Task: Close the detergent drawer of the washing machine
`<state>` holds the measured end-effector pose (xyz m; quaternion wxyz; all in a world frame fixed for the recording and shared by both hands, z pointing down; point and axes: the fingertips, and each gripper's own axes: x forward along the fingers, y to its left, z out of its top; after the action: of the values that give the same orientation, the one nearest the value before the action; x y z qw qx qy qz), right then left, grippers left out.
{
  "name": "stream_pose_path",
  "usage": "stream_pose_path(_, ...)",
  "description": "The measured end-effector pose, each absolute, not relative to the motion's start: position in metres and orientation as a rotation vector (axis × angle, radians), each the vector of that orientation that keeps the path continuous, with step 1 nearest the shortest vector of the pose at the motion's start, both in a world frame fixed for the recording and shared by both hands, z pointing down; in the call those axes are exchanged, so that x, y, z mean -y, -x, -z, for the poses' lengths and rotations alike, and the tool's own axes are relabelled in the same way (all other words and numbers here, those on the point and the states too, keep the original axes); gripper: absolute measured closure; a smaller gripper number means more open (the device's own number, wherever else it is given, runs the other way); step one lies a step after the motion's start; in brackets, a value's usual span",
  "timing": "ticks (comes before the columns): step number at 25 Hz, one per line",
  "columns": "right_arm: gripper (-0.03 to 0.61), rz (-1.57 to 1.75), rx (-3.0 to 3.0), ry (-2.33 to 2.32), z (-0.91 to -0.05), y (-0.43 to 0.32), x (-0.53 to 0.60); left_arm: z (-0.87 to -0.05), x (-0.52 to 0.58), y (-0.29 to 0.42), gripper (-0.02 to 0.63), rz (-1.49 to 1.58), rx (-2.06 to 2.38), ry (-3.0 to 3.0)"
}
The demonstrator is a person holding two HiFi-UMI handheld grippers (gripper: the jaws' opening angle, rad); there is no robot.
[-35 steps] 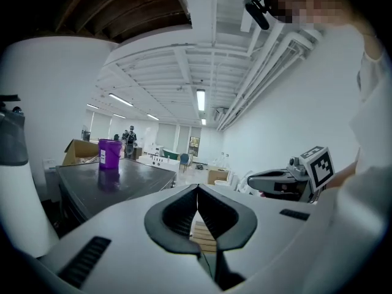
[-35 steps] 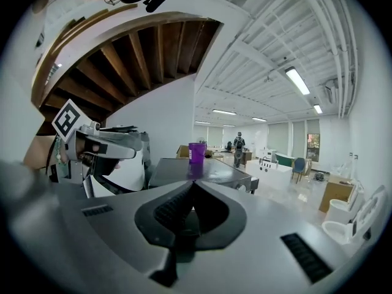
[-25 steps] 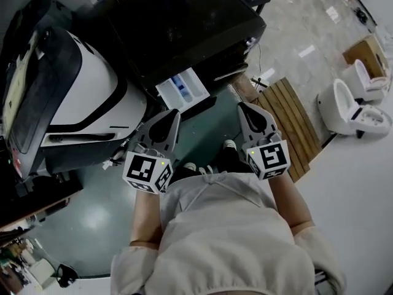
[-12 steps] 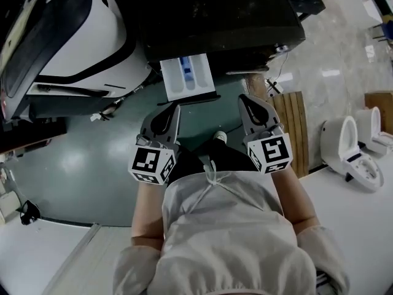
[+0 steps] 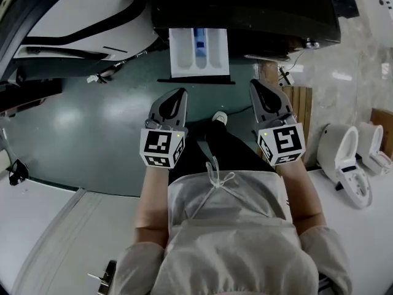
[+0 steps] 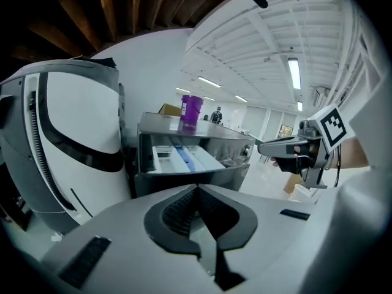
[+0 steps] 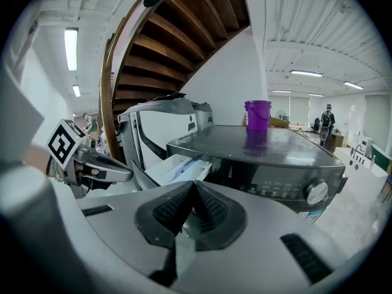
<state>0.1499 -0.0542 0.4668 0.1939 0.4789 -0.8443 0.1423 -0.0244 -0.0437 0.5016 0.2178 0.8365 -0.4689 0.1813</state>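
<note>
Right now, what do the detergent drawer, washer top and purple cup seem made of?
Detergent drawer: likely white moulded plastic, matte, blue insert. Purple cup: probably plastic, uniform colour. Washer top: dark, glossy, mirrors the cup; metal or plastic unclear.

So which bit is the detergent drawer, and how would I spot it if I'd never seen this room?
Find the dark, flat-topped washing machine beside the big rounded white machine. From its front a shallow tray, the detergent drawer, sticks out. It stands out as white against that dark front, open on top, with a blue strip down its middle.
</note>
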Motion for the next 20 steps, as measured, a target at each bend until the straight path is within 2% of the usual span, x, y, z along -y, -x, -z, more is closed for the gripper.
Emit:
stream_pose_path(7, 0.572, -0.443, 2.375, -1.313, -0.491, -0.139, 0.057, -0.529, 0.051, 0.038, 0.595, -0.449, 1.379, -2.192)
stream_pose_path(20, 0.572, -0.403, 2.407, -1.28, -0.491, -0.139, 0.075, -0.53, 0.067, 0.037, 0.595, -0.449, 1.407, -2.187)
